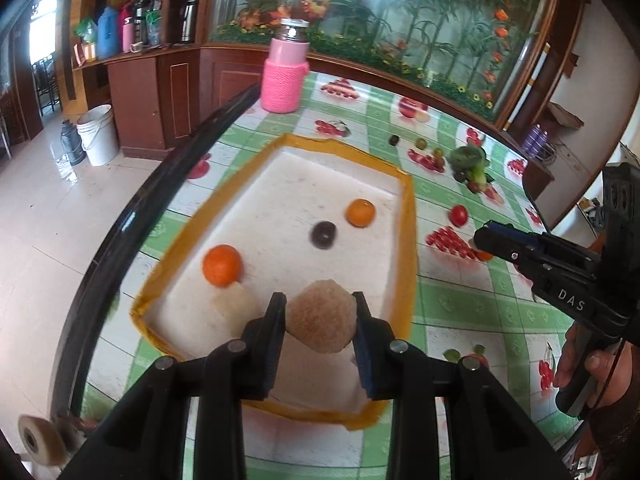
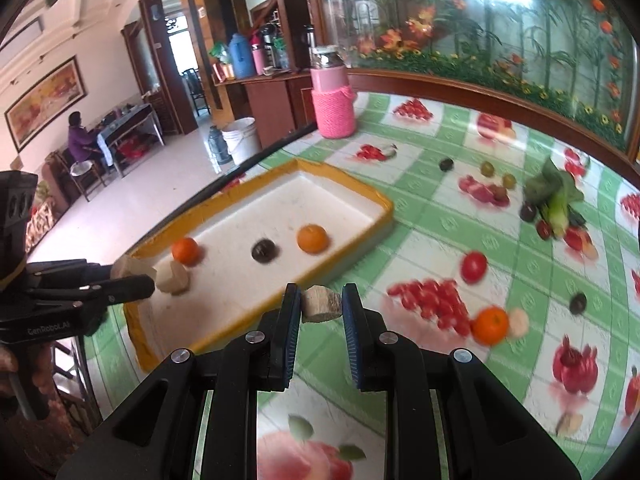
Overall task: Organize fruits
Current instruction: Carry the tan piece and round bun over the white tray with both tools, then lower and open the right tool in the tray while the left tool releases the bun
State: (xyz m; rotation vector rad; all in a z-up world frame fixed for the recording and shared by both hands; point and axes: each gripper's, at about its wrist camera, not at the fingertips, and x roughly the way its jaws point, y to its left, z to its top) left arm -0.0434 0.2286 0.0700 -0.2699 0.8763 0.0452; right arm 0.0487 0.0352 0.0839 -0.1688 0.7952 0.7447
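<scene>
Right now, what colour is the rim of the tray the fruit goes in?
Yellow-orange, around a white inside; the tray shows best in the right wrist view.

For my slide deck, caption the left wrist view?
Left gripper holds a tan round fruit over the yellow-rimmed tray.

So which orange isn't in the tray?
The orange lying on the tablecloth beside the printed cherries; the other two sit inside the tray.
</scene>
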